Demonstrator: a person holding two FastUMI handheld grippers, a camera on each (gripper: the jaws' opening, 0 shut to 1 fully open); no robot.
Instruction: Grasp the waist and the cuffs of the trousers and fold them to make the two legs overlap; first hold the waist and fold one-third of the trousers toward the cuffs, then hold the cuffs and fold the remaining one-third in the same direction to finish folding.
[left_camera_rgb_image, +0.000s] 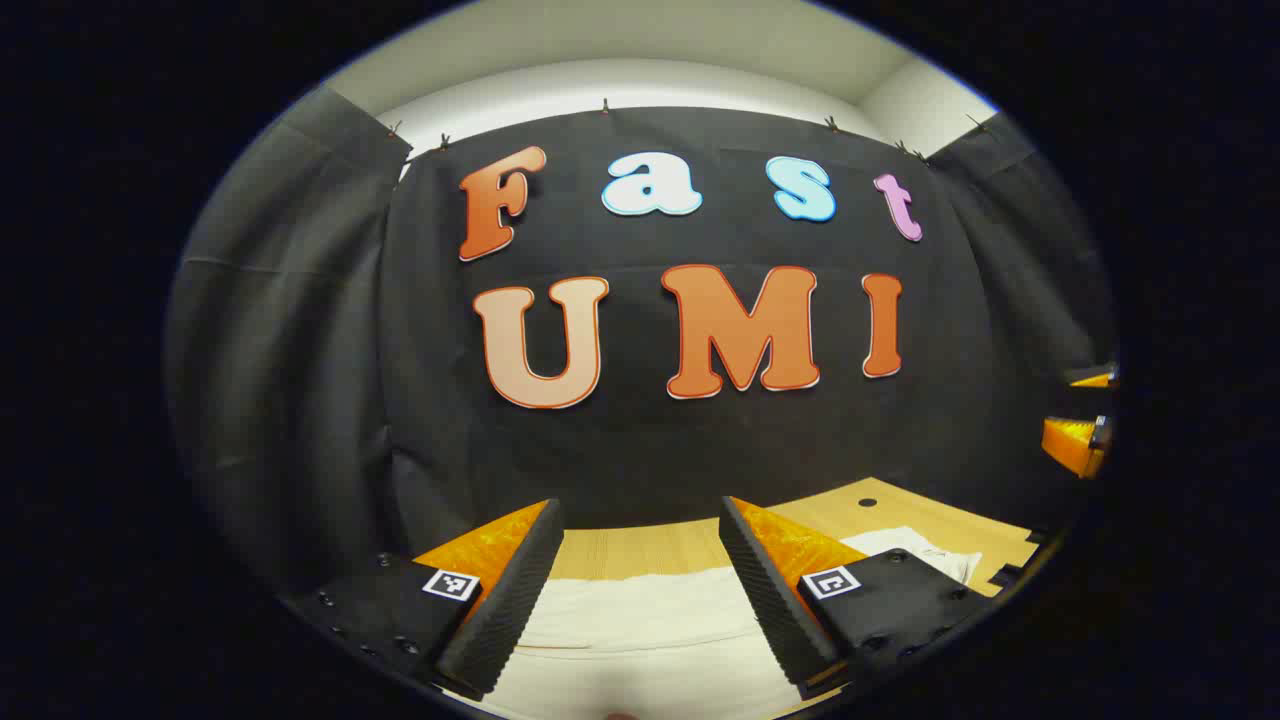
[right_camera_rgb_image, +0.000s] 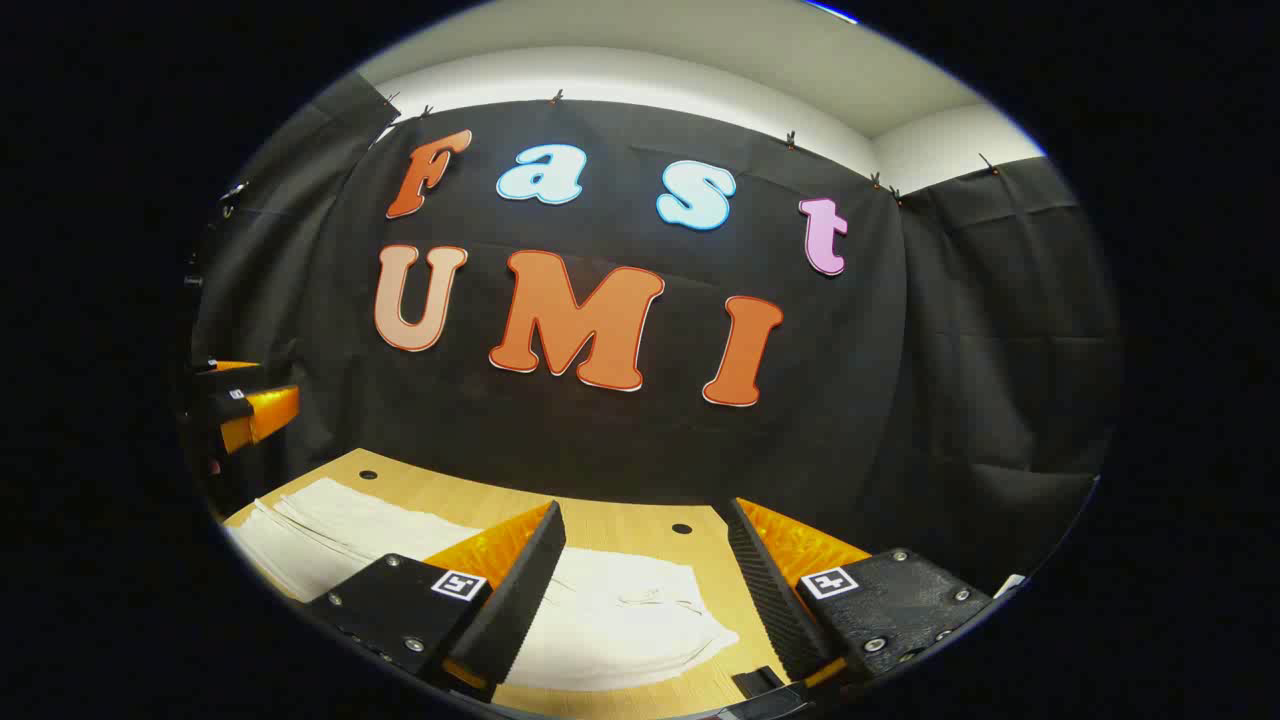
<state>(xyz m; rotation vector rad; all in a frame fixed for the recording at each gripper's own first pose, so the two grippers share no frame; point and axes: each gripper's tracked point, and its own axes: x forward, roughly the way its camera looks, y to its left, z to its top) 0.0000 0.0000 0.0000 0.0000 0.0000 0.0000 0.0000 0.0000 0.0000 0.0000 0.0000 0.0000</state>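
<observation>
Left gripper view: left gripper spread, raised over trousers; right gripper likewise spread, empty, poised for grasp.

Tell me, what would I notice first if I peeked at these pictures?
Probably the white trousers, lying flat on the wooden table. Close up in the right gripper view, the right gripper hangs open above them. The left gripper is open too, over the same white cloth.
</observation>
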